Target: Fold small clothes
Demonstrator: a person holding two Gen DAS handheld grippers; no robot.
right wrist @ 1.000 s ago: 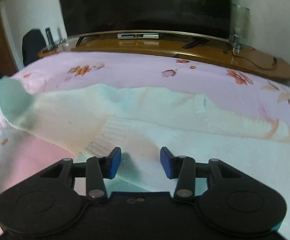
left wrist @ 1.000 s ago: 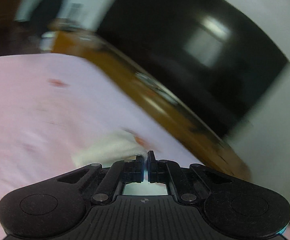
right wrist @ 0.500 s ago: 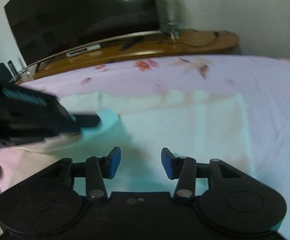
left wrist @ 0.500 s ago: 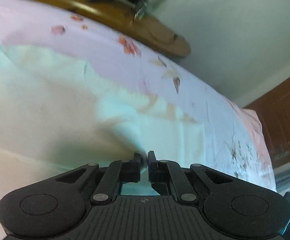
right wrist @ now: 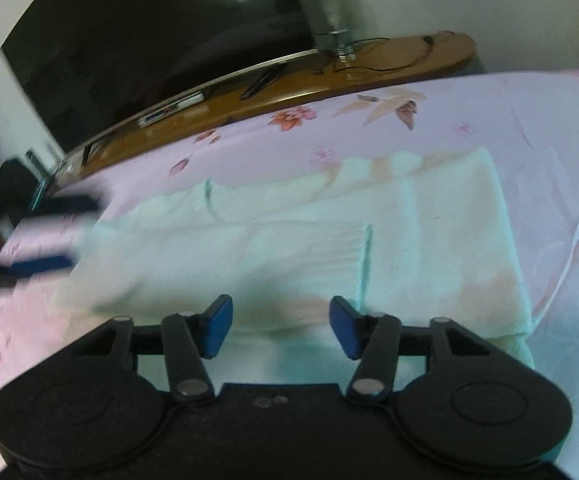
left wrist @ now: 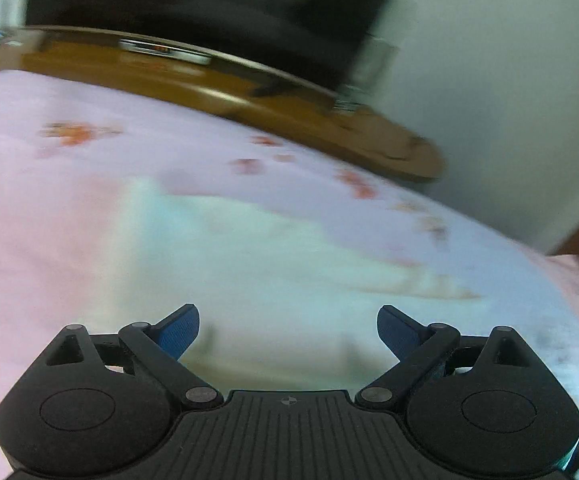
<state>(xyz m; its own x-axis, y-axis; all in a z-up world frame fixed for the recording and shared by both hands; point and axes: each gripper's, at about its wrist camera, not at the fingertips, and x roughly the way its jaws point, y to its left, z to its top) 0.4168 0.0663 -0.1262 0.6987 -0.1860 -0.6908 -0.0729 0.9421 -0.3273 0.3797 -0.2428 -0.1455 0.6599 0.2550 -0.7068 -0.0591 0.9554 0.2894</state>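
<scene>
Left gripper (left wrist: pixel 288 334) released; garment (right wrist: pixel 429 240) lies ahead of jaws.

No legible text or labels.

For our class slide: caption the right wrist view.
Open right tongs above a part-folded pale garment on a pink floral sheet.

The small garment (right wrist: pixel 409 248) lay flat on the bed (right wrist: pixel 549 140), with one part folded over its middle. The right gripper (right wrist: pixel 280 326) was at its 6 o'clock edge. The left gripper (left wrist: pixel 288 330) was over the garment too. Behind the bed, at 12 o'clock, stood a long counter (right wrist: pixel 369 68), and a big screen (right wrist: pixel 149 40) stood on it.
</scene>
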